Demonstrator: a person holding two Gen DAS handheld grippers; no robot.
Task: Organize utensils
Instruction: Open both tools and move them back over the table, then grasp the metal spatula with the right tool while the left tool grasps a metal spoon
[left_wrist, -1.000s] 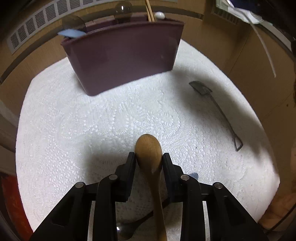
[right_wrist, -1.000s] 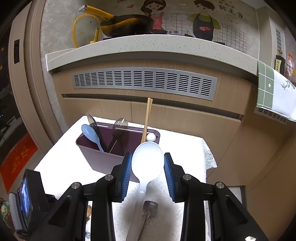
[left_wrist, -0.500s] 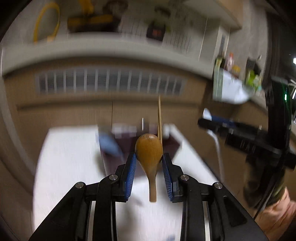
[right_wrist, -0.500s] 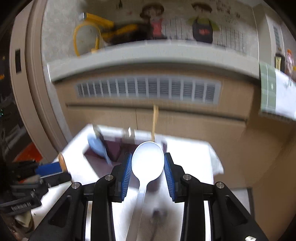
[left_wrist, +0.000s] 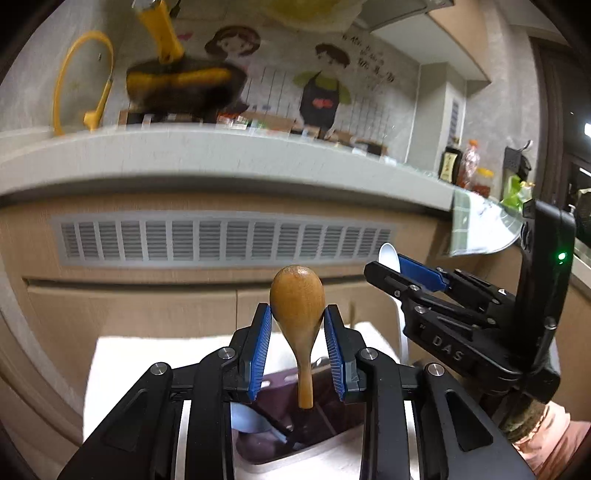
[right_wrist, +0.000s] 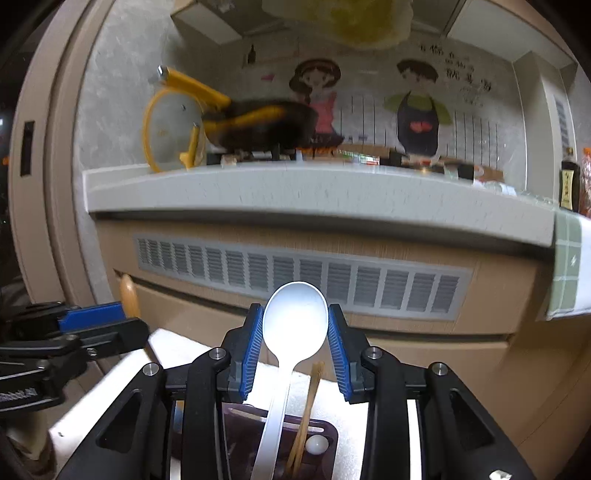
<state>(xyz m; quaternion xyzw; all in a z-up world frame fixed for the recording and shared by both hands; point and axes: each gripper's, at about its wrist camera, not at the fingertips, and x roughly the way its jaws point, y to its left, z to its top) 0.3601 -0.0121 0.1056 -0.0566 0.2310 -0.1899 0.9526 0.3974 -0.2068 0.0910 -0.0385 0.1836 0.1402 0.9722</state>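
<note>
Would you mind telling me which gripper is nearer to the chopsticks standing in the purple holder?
Right. The right gripper, clamping the white spoon, hangs just above the chopsticks; the left gripper, holding the wooden spoon, sits farther off to their left.

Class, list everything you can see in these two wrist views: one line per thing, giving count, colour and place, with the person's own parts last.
wooden spoon: 1, brown, clamped in left tongs, bowl up
plastic spoon: 1, white, clamped in right tongs, bowl up
utensil holder: 1, maroon, below both tongs on white cloth
chopsticks: wooden, standing in holder
pan: 1, black and yellow, on counter
vent grille: 1, grey, under counter
left tongs: black, blue pads
right tongs: black, blue pads
sleeve: pink, bottom right
</note>
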